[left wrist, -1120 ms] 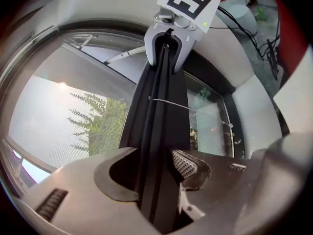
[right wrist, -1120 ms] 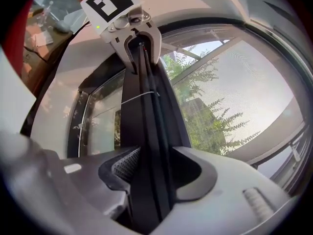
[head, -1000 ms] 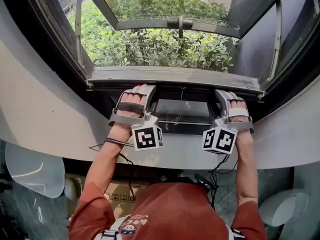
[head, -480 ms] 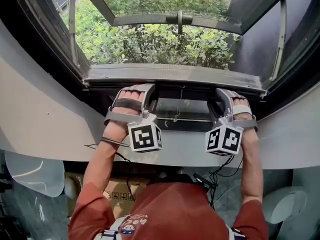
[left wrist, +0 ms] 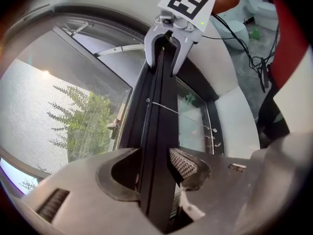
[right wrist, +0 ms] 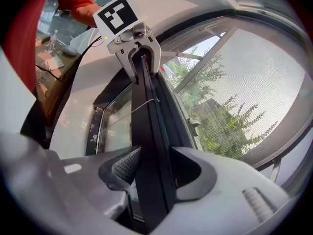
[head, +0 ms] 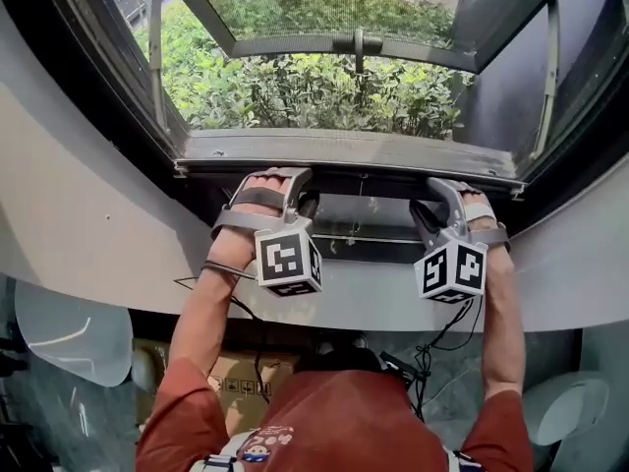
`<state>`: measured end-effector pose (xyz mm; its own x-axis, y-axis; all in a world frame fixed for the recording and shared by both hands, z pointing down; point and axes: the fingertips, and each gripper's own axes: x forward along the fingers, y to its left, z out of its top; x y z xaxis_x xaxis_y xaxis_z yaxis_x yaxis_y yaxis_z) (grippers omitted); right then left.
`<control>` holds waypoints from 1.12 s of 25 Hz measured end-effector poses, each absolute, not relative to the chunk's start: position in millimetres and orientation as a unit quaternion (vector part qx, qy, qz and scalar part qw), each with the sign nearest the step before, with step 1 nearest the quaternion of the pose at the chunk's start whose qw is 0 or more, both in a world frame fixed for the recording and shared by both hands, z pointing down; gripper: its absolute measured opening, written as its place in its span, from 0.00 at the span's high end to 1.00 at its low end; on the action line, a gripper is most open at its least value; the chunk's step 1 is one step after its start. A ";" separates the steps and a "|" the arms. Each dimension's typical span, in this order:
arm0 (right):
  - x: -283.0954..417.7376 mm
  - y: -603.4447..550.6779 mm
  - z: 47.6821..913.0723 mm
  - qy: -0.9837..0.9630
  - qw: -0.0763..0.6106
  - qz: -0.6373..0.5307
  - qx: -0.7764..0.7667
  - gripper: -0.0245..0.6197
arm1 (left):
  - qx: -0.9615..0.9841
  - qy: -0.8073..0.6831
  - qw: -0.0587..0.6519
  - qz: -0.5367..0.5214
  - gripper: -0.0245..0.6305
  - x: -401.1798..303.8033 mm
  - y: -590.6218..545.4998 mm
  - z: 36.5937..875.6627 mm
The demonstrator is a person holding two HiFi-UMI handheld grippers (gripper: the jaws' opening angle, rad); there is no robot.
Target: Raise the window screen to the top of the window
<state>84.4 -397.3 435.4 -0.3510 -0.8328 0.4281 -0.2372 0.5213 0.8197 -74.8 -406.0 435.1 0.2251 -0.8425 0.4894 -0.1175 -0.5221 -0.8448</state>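
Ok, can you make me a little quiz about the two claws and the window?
1. True or false: the left claw is shut on the black metal bottom bar of the window screen.
2. What does the right claw hold? A) a white cable B) the same black bar C) nothing
3. Fill in: through the grey mesh screen you see green ____.
Key: 1 true; 2 B; 3 plants.

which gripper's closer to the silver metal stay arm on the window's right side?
Right. The right gripper grips the black screen bar on the side of the silver metal stay arm; the left gripper grips the bar's opposite end.
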 end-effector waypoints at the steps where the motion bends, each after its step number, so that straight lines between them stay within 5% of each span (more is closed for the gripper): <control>1: 84.1 -396.4 435.8 -0.750 0.443 -0.336 0.357 0.65 | -0.701 0.341 0.353 -0.517 0.70 -75.3 -404.9 435.7; 14: 83.8 -395.3 409.1 -0.743 0.432 -0.361 0.363 0.65 | -0.687 0.370 0.392 -0.488 0.70 -76.1 -404.7 406.1; 23: 86.4 -403.8 362.6 -0.701 0.392 -0.433 0.409 0.86 | -0.661 0.399 0.440 -0.459 0.80 -77.6 -410.6 366.3; 28: 86.6 -406.9 349.0 -0.680 0.393 -0.450 0.425 0.87 | -0.641 0.423 0.464 -0.442 0.87 -78.3 -414.5 347.7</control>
<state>86.6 -406.9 349.0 -0.3297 -0.9320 0.1509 -0.2248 0.2327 0.9462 -78.3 -414.5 347.7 0.2510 -0.9521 0.1747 -0.1316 -0.2123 -0.9683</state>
